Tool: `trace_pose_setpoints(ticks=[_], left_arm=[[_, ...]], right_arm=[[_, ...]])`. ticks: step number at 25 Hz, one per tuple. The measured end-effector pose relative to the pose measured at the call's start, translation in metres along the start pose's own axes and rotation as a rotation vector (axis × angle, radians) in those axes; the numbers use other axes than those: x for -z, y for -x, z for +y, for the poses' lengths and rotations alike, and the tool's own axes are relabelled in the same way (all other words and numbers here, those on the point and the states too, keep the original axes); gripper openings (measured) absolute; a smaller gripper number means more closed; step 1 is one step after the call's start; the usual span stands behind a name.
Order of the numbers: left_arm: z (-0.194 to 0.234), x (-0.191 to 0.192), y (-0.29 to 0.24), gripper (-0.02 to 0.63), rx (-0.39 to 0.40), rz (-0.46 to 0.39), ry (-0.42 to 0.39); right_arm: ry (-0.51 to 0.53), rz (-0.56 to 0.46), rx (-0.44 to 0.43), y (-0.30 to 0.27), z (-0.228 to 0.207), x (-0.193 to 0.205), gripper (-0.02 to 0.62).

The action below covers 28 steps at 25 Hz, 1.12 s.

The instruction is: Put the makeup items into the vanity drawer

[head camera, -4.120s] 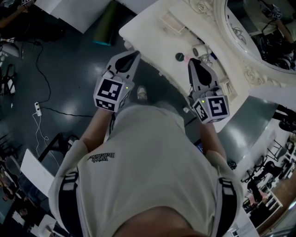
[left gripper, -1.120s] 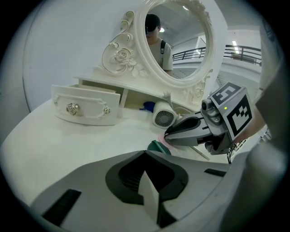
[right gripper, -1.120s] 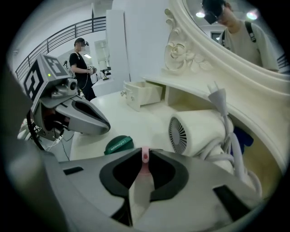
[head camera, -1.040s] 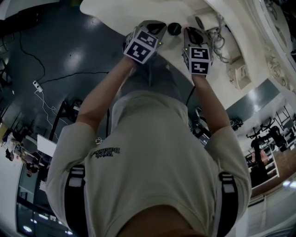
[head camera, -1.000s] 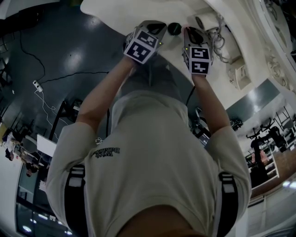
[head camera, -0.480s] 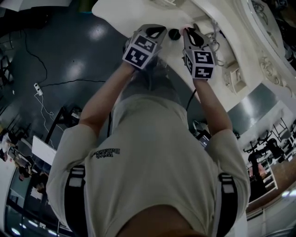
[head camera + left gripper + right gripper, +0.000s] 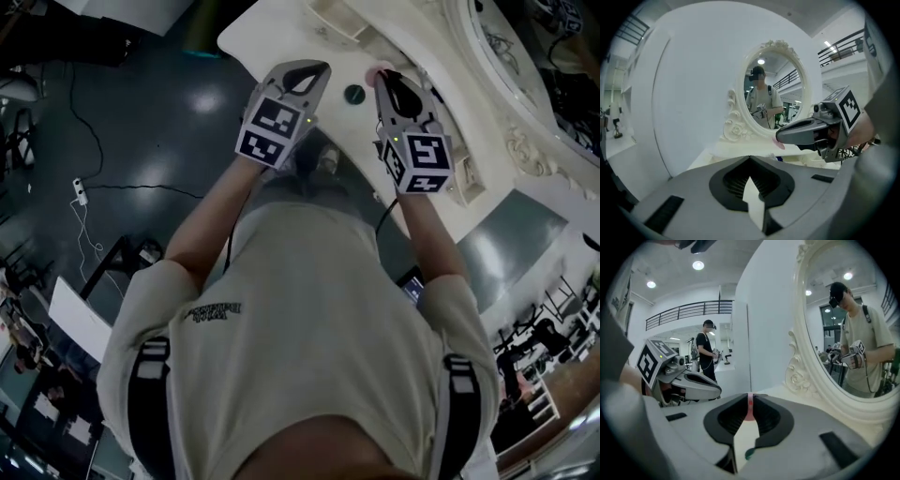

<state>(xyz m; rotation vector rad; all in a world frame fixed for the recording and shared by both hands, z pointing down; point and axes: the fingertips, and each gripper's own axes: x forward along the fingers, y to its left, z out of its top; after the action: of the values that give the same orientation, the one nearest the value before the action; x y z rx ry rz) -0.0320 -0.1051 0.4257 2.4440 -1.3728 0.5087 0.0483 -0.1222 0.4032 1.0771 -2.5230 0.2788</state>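
Pink makeup item (image 7: pixel 750 409), thin, pinched at the tips of right gripper (image 7: pixel 385 77), jaws nearly together on it, above vanity top (image 7: pixel 272 37). Left gripper (image 7: pixel 317 69) alongside, also above vanity top, jaws closed, empty. Dark round item (image 7: pixel 353 93) rests on vanity top.

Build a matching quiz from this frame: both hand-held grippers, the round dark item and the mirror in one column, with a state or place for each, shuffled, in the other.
Things
1. left hand-held gripper
2. right hand-held gripper
3. round dark green item
4. oval mirror

States or places
A. lies on the white vanity top
B. jaws together, nothing between them
C. set in an ornate cream frame
D. shut on a thin pink item

Pairs: 1-B, 2-D, 3-A, 4-C
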Motion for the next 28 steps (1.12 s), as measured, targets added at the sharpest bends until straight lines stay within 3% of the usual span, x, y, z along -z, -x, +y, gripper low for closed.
trace_pose_setpoints(ticks=[13,20,28], left_arm=[[-0.013,-0.087,0.115,0.014,-0.090,-0.247,-0.040],[-0.016,-0.099,0.143,0.014,-0.122,-0.293,-0.084],[-0.012,-0.099,0.151,0.014,-0.151,-0.330,-0.079]], right_arm=[[0.109,-0.269,-0.096,0.084,0.062,-0.107,0.040],[0.090,-0.344,-0.131,0.106,0.079,-0.119,0.040],[0.065,-0.338,-0.135,0.109,0.083,-0.114,0.039]])
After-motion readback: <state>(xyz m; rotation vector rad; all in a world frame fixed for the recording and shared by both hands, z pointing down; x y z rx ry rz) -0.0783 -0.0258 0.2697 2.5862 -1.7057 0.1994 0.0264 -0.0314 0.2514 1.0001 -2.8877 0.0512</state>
